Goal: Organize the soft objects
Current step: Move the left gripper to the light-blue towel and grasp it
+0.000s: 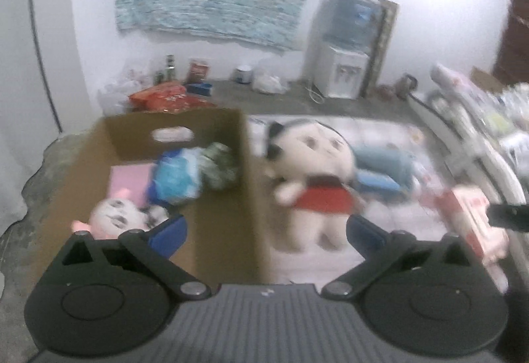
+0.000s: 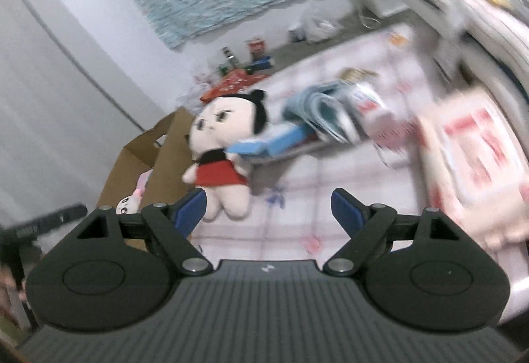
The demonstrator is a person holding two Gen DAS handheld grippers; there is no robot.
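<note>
Left gripper (image 1: 266, 232) spread wide, empty, above the cardboard box (image 1: 228, 197) edge. Right gripper (image 2: 268, 209) jaws apart, nothing between them. Doll in red dress (image 1: 312, 179) lies on the mat (image 1: 390, 131) just beside the box (frames blurred); small pink-and-white plush (image 1: 115, 219) inside the box.

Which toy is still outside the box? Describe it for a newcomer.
Find the open cardboard box on the floor; beside it lies a pale patterned mat. On the mat, right by the box wall, is the doll: big cream head, black hair buns, red top, unlike the blue folded cloth behind.
</note>
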